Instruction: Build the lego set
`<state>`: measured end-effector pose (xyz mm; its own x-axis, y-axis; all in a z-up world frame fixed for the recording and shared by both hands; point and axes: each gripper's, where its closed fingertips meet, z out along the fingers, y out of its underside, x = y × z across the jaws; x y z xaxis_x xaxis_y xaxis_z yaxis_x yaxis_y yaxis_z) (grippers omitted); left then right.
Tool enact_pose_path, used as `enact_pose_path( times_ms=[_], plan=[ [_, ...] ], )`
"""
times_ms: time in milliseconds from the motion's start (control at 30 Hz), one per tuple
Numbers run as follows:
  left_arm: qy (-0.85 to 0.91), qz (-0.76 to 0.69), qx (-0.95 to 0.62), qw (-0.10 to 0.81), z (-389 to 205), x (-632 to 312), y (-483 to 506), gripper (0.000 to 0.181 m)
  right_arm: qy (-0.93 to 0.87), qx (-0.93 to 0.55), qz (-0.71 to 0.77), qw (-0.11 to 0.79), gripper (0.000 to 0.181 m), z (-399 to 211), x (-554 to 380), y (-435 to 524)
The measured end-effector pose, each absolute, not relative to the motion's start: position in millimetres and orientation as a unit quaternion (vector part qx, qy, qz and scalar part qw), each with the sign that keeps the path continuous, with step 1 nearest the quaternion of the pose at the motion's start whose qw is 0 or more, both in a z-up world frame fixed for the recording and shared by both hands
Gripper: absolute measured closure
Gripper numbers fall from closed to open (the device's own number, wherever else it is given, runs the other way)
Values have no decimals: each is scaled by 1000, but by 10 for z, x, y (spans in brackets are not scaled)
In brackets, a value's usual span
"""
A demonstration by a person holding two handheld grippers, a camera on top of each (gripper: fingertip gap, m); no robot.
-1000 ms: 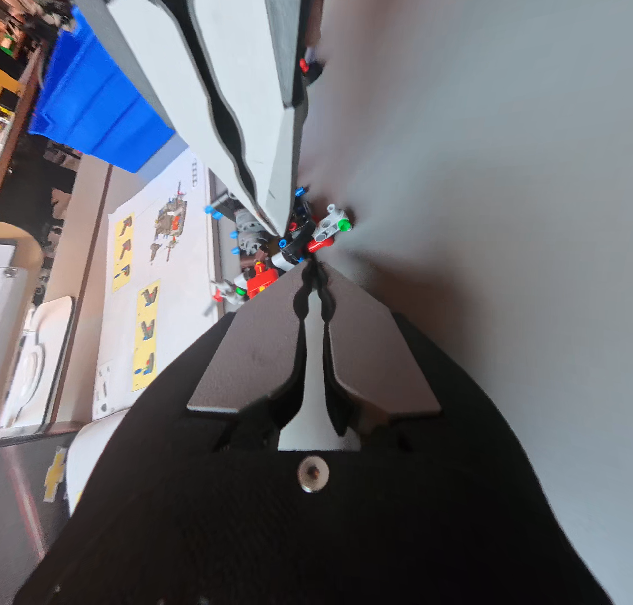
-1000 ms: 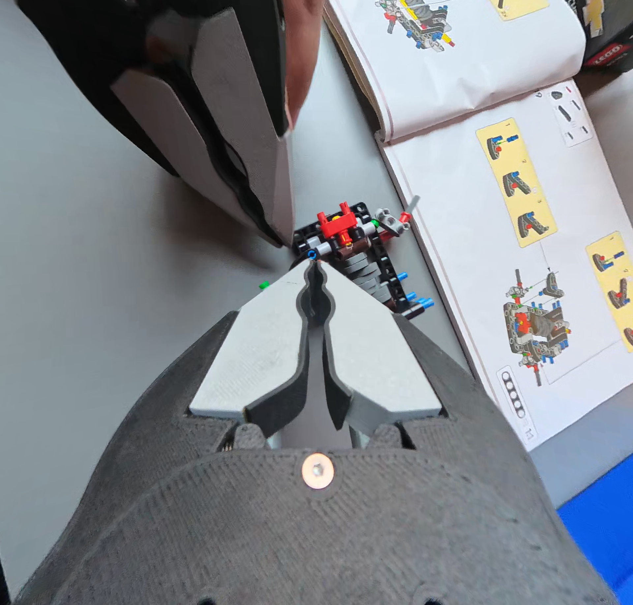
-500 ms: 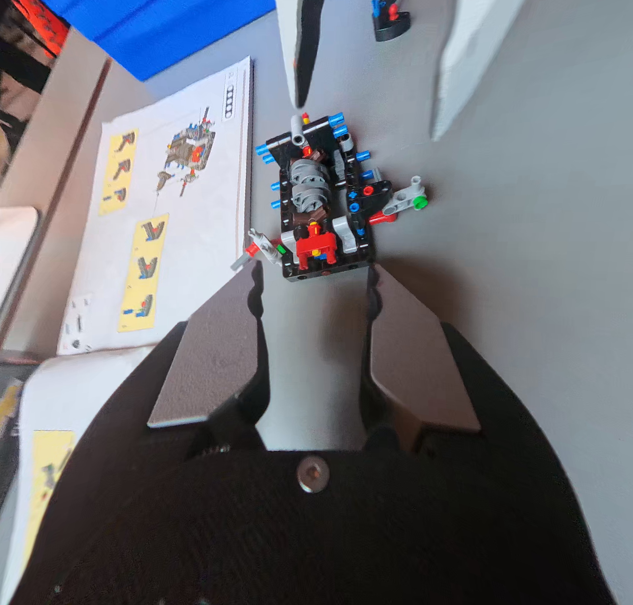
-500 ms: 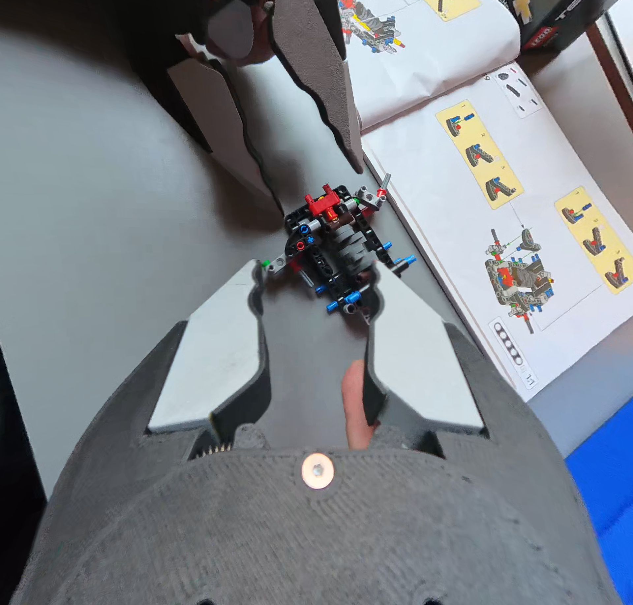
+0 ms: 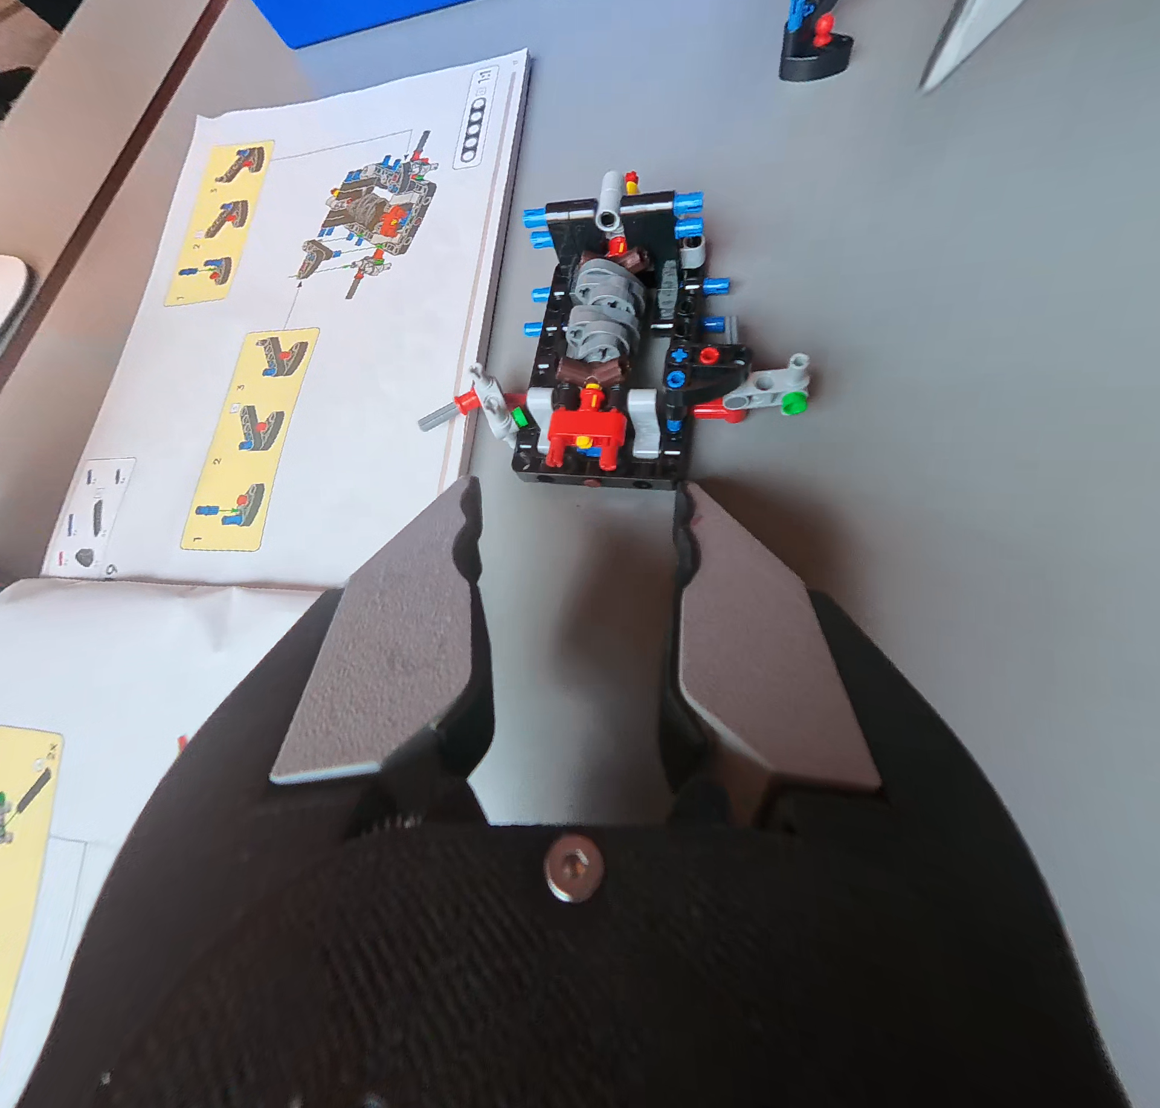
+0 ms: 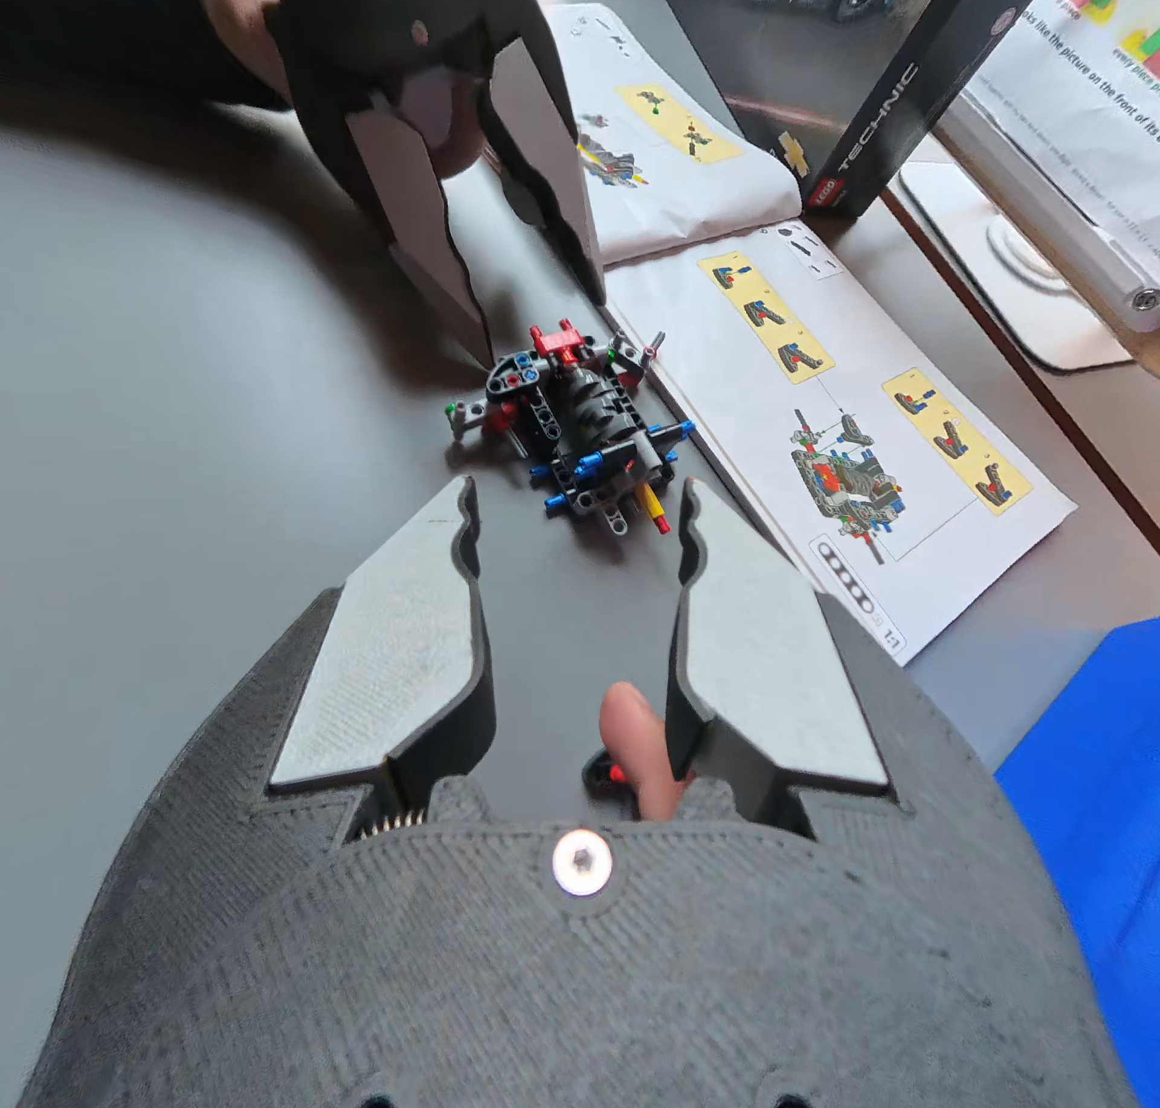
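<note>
Both tongs, L (image 5: 576, 491) & R (image 6: 577, 491), spread wide, empty.

— Where did the Technic chassis (image 6: 574, 431) sit?
— On the grey table (image 6: 188, 387), between both spread-jawed grippers: right gripper (image 6: 577, 494) near, left gripper (image 6: 540, 331) far, instruction booklet (image 6: 816, 425) to its right.

left gripper (image 5: 577, 500): black ribbed body, dull grey flat fingers (image 5: 389, 657) with wavy black inner edges, one silver screw | right gripper (image 6: 577, 500): grey ribbed body, pale grey fingers (image 6: 389, 657), same wavy black edges, silver screw, small toothed rack at base
</note>
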<state>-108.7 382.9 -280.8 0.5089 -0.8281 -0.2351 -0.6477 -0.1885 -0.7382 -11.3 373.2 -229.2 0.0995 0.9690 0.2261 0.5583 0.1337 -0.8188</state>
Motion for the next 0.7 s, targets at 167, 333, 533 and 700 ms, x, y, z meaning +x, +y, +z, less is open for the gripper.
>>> enact_pose_path(
  times_ms=[167, 333, 533, 700],
  plan=[
    [495, -125, -760, 403, -2829, -1030, 3834, 131, -629, -582, 212, 469, 117, -2434, -19, 3801],
    [491, -130, -769, 388, -2867, -992, 3820, 143, -624, -582, 241, 462, 119, -2409, 21, 3740],
    [482, -222, -783, 324, -2903, -695, 3339, 144, -624, -597, 269, 427, 126, -2495, -18, 3585],
    [484, -198, -756, 395, -2587, -731, 3335, 144, -629, -606, 287, 393, 142, -2540, -38, 3417]
  ],
)
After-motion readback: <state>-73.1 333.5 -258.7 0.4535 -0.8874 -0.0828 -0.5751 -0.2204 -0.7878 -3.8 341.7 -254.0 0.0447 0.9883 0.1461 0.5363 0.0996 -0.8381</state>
